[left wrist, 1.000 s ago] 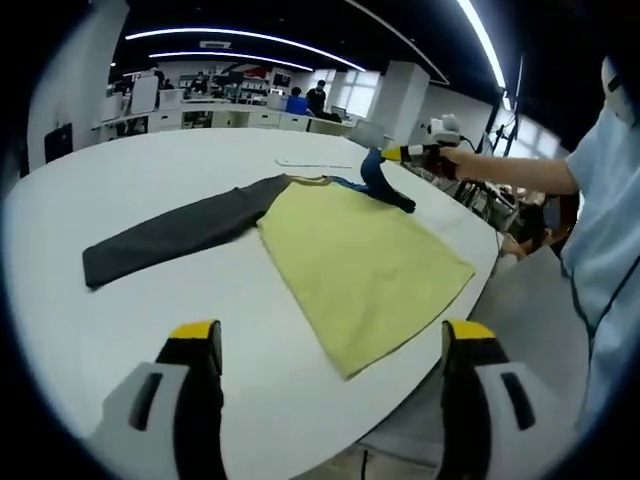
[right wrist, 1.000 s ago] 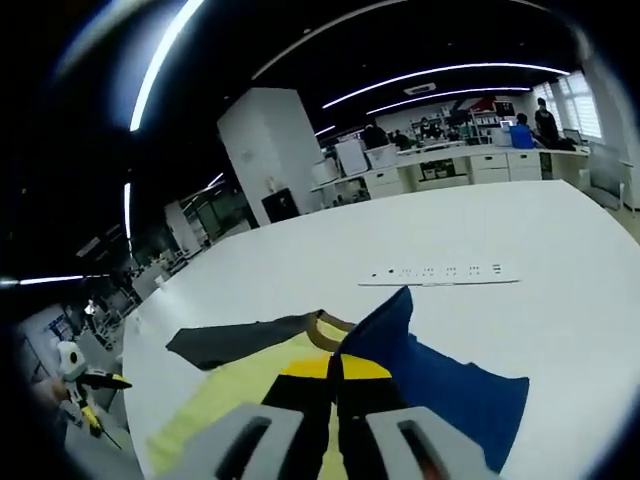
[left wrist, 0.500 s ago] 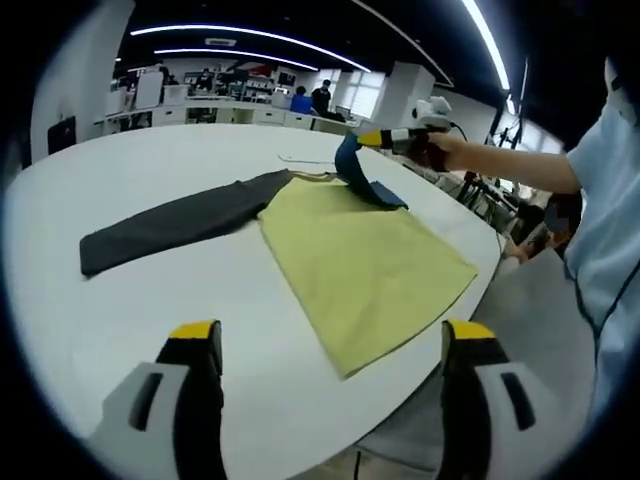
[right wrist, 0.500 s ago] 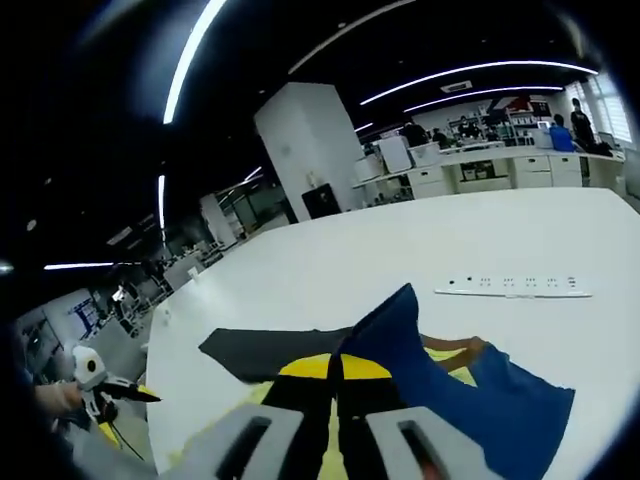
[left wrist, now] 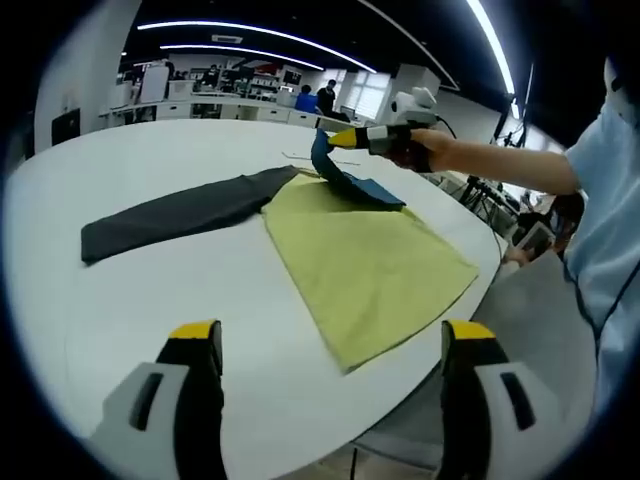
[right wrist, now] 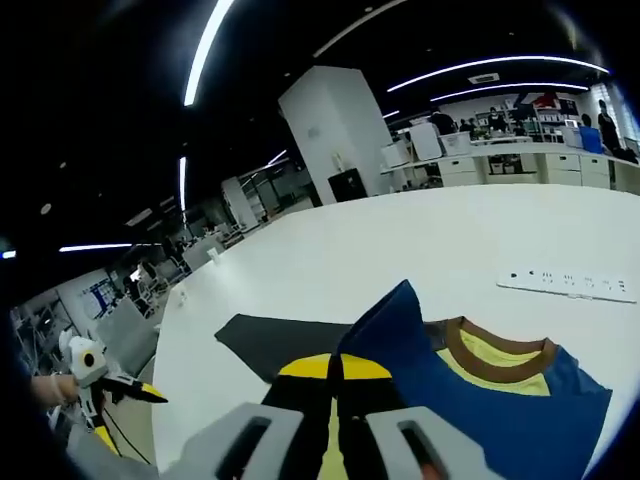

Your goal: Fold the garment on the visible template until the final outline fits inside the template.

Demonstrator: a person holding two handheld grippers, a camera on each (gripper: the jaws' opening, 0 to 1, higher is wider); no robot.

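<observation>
In the left gripper view my left gripper [left wrist: 330,385] is hovering above the near edge of the white table [left wrist: 120,300], its two yellow-tipped jaws standing wide apart with nothing between them. Out on the table the garment [left wrist: 350,250] is lying flat: a shirt with a pale yellow-green body spreading toward the table's near right edge. Its dark grey sleeve [left wrist: 170,213] is stretching away to the left, flat on the tabletop and ending in a squared cuff. Further right, at the far end of the yellow body, the blue sleeve [left wrist: 345,180] is rising off the table in a peaked fold. My right gripper [left wrist: 345,138] is pinching its tip there, with my hand [left wrist: 420,152] behind it and my light sleeve reaching in from the right.

In the right gripper view, a long white strip with dark marks [right wrist: 570,283] is lying on the table beyond the shirt, apart from it. At the far left of this view my left gripper is showing small, off the table edge. My right gripper's jaws are pressing together on the blue sleeve [right wrist: 400,330], which is standing up in a point just above the yellow tips. Right of them the brown-ribbed neckline [right wrist: 490,350] is curving open over a patch of yellow, with blue fabric around it.
</observation>
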